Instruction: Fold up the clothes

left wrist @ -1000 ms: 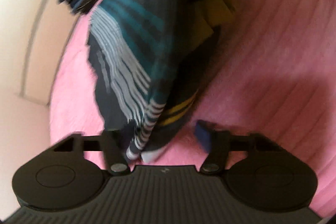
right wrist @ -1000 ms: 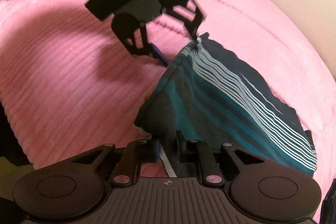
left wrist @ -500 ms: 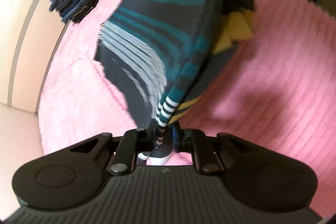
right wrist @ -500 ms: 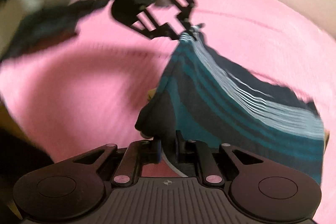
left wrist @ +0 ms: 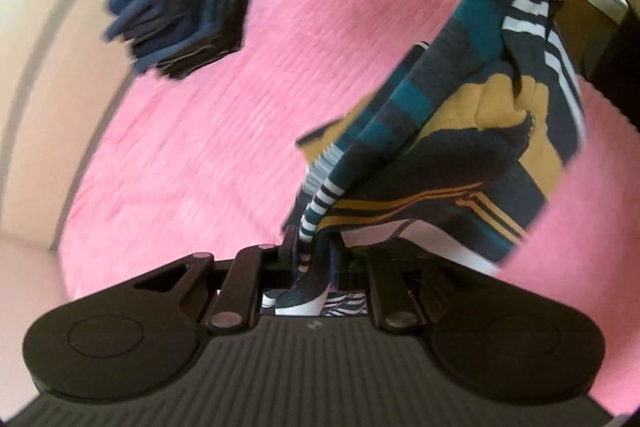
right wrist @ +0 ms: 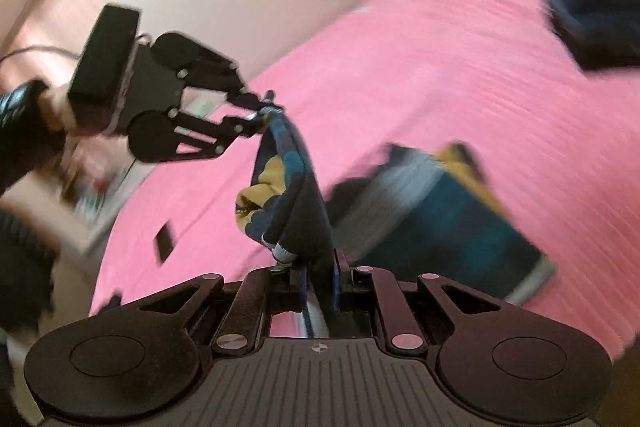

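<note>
The pink bed spreads wide under you, with plenty of bare cover to lay the cloth on. The stack of folded dark clothes sits at ten o'clock in the left wrist view, well apart from your work. If you swing the load that way, I judge the loose hem could drag the pile askew.

The striped garment hangs in the air between your two tools, bunched and twisted, its yellow inner side showing. A lower part appears to trail toward the bed at four o'clock in the right wrist view, though blur hides whether it touches. Lower it as it is and the fold likely lands crooked, with creases trapped inside.

Your left tool is clamped on one striped edge; your right tool is clamped on another dark edge. Both bites look thin to me. A sharp shake to spread the cloth may pull an edge free, and the garment would then drop in a heap.
</note>
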Available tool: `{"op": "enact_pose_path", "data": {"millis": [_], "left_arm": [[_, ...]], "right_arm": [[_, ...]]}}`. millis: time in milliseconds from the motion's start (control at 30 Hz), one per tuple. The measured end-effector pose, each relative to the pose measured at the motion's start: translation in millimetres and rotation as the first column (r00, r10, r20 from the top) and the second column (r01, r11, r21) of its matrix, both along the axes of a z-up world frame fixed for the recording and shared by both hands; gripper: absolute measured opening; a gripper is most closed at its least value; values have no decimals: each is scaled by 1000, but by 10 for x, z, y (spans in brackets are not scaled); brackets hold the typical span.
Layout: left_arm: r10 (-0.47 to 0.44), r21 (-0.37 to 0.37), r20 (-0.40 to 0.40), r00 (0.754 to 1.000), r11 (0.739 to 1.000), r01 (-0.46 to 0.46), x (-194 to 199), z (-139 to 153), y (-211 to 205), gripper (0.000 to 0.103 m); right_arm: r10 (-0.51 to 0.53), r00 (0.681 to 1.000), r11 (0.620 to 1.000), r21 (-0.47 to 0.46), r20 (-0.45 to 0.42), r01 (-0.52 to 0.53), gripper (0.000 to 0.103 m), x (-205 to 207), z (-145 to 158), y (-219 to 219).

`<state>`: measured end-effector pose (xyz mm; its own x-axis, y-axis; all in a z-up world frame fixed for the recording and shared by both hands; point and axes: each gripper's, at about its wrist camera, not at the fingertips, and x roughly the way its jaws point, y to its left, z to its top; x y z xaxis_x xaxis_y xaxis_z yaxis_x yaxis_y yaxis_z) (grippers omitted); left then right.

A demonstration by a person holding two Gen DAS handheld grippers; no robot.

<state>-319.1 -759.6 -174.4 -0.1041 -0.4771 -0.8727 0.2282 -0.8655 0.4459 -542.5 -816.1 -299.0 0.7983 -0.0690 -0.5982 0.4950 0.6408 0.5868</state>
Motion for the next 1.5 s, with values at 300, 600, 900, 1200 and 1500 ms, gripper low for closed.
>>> {"op": "enact_pose_path", "data": {"millis": [300, 600, 900, 1200, 1500], "left_arm": [[-34, 200, 19, 999, 979, 29, -580, -1236, -1067, 25], [446, 271, -212, 869, 882, -387, 238, -782, -1356, 39], [594, 382, -242, 767, 785, -487, 130, -1330, -1279, 35], [664, 367, -266, 699, 740, -563, 329, -1133, -1334, 32], [645, 387, -257, 720, 751, -535, 420, -1171, -907, 30]], "right_arm": [[-196, 977, 944, 252, -84, 211, 23, -399, -1186, -1072], [-316, 946, 903, 283, -72, 323, 60, -524, -1209, -1112], [-442, 886, 837, 292, -137, 463, 13, -447, -1398, -1128], [-448, 873, 879, 83, -194, 470, 32, -450, -926, -908], [-101, 978, 992, -96, -184, 84, 32, 408, -799, -751]]}}
